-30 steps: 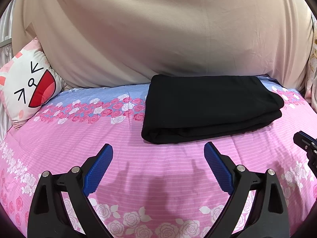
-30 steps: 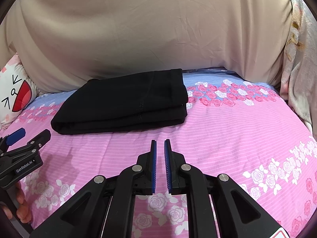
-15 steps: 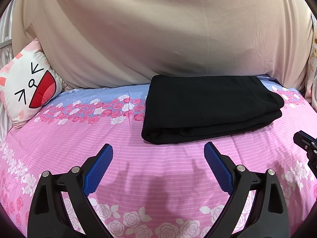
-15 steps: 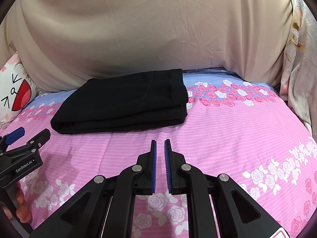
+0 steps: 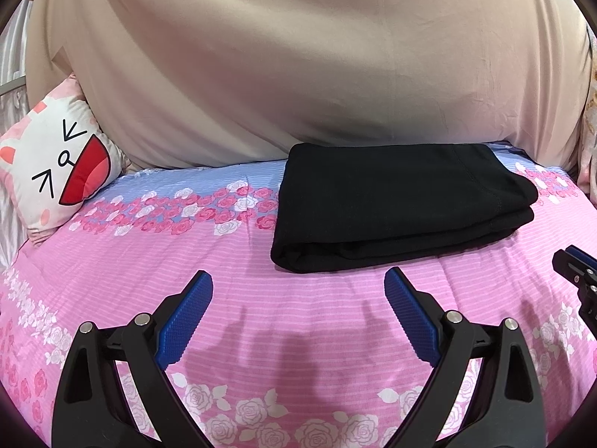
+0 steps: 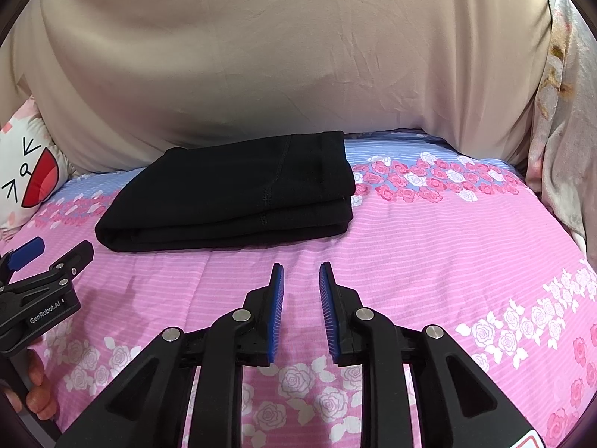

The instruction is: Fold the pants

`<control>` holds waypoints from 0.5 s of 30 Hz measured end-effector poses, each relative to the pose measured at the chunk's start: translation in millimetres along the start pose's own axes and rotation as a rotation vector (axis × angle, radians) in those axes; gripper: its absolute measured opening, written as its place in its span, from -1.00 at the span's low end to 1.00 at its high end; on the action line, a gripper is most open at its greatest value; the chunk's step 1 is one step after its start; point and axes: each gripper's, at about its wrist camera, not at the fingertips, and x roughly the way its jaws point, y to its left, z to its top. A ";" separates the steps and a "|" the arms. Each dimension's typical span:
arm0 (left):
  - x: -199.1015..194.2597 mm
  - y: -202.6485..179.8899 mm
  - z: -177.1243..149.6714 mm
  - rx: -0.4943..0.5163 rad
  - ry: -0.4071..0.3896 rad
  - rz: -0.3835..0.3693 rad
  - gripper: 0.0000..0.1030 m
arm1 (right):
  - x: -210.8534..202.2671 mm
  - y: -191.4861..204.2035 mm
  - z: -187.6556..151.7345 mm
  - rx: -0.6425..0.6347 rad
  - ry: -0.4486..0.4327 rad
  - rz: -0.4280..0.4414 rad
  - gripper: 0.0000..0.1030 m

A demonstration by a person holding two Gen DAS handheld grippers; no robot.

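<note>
The black pants lie folded into a compact rectangle on the pink floral bedsheet, close to the beige backrest. My left gripper hovers in front of the pants' near edge, wide open and holding nothing. In the right wrist view the same pants sit ahead and to the left. My right gripper hangs above the sheet short of them; its jaws are opening with a narrow gap and nothing between them. The left gripper shows at the left edge there, and the right gripper's tip at the right edge of the left wrist view.
A cat-face cushion leans at the far left. A large beige padded backrest fills the back. A patterned curtain hangs at the right. A person's fingers hold the left gripper's handle.
The right gripper's jaws have parted from nearly closed to a visible gap. The left gripper and the pants have not moved.
</note>
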 end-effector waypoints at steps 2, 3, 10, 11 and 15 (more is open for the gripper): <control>0.0 -0.1 0.2 0.003 -0.001 -0.004 0.77 | -0.1 0.1 0.0 0.000 0.000 0.000 -0.60; -1.0 -0.3 0.0 0.006 -0.004 -0.007 0.77 | -0.2 0.2 0.0 0.000 0.000 -0.001 -0.60; -3.4 -3.5 0.4 0.026 -0.019 -0.024 0.77 | -0.2 0.1 0.0 -0.001 0.001 -0.001 -0.60; -3.4 -4.0 0.5 0.028 -0.020 -0.026 0.77 | -0.2 0.5 0.1 0.000 0.000 -0.001 -0.60; -3.2 -5.9 0.8 0.031 -0.020 -0.025 0.77 | -0.3 0.7 -0.2 0.000 0.000 -0.003 -0.60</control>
